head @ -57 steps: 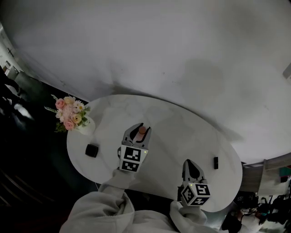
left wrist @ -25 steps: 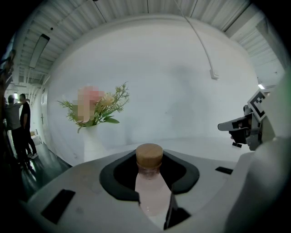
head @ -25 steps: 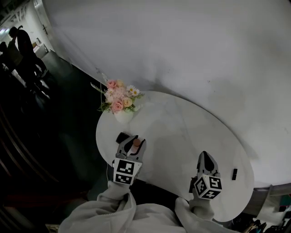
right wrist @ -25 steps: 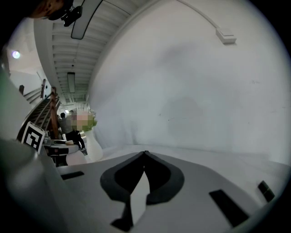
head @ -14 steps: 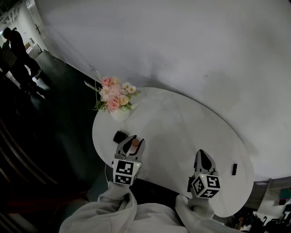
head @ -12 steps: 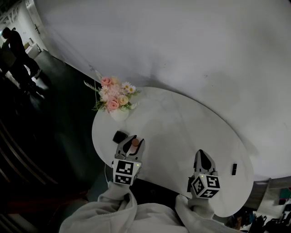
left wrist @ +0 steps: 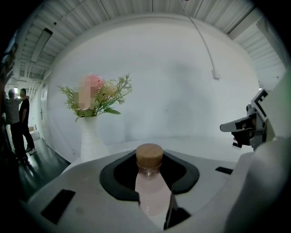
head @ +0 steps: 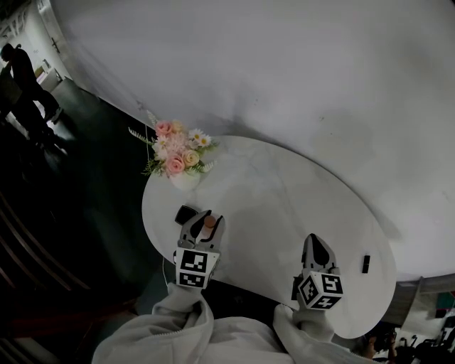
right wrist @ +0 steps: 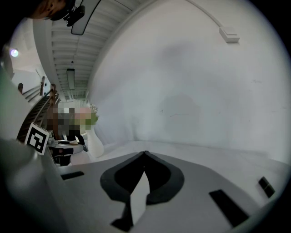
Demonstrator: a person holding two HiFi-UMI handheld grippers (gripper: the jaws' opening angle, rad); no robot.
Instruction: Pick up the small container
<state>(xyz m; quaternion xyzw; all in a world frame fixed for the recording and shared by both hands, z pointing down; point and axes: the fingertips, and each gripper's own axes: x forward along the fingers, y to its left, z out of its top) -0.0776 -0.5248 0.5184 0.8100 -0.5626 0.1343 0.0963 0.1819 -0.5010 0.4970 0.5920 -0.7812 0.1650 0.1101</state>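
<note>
A white oval table [head: 284, 185] stands by a pale wall. The small container [left wrist: 149, 181], upright with its cap on top, sits clamped between the left fingers [left wrist: 86, 195] near the flower vase [head: 183, 178]. The right fingers [right wrist: 195, 200], pressed together and empty, are farther from the vase.

- This looks like a staged corner of a big open hall, not a home: a tall, bare white wall [head: 298, 64] stands behind.
- A ribbed white ceiling [left wrist: 136, 9] carries a strip light [left wrist: 41, 43].
- The floor [head: 99, 163] is dark and glossy, and two people [left wrist: 18, 123] stand far off.
- A lone white oval worktop [head: 284, 199] holds a vase of flowers [head: 174, 160].
</note>
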